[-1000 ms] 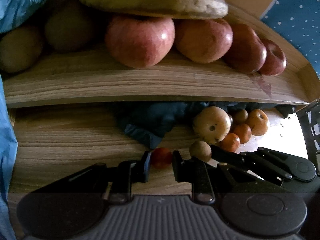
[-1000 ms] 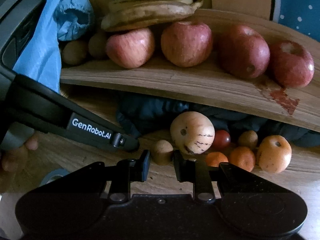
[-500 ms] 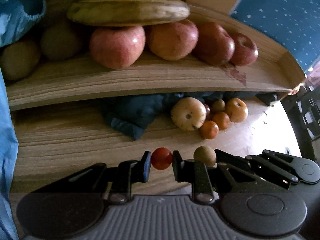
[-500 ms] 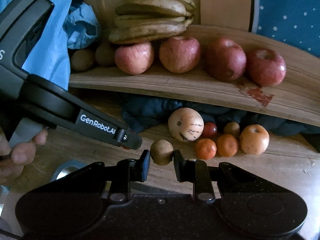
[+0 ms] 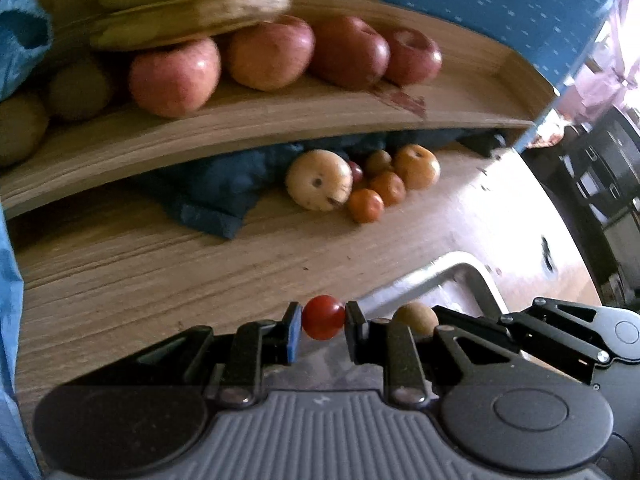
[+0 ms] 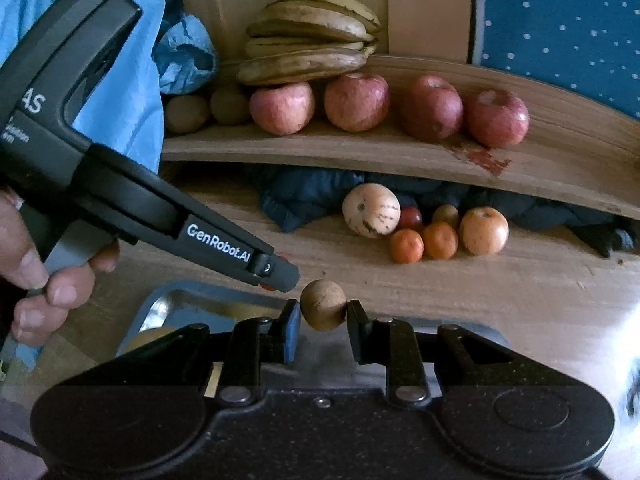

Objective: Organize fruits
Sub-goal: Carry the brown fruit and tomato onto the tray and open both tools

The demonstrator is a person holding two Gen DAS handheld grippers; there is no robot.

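Observation:
My left gripper [image 5: 322, 322] is shut on a small red tomato [image 5: 322, 317] and holds it above the edge of a metal tray [image 5: 452, 276]. My right gripper [image 6: 323, 316] is shut on a small brown round fruit [image 6: 322, 304], which also shows in the left wrist view [image 5: 415, 318], over the same tray [image 6: 192, 304]. On the wooden table [image 6: 480, 280] under the shelf lies a pile: a pale round fruit [image 6: 371, 210], small oranges [image 6: 406, 245], a larger orange [image 6: 484, 230].
A wooden shelf [image 6: 360, 152] carries several red apples [image 6: 356, 101], bananas [image 6: 312, 46] and brown fruits [image 6: 187, 113]. A dark blue cloth [image 6: 304, 196] lies under the shelf. The left gripper's body [image 6: 120, 184] crosses the right wrist view at left.
Both grippers have pulled back from the shelf and fruit pile, each carrying its fruit. The metal tray has come into view beneath them.

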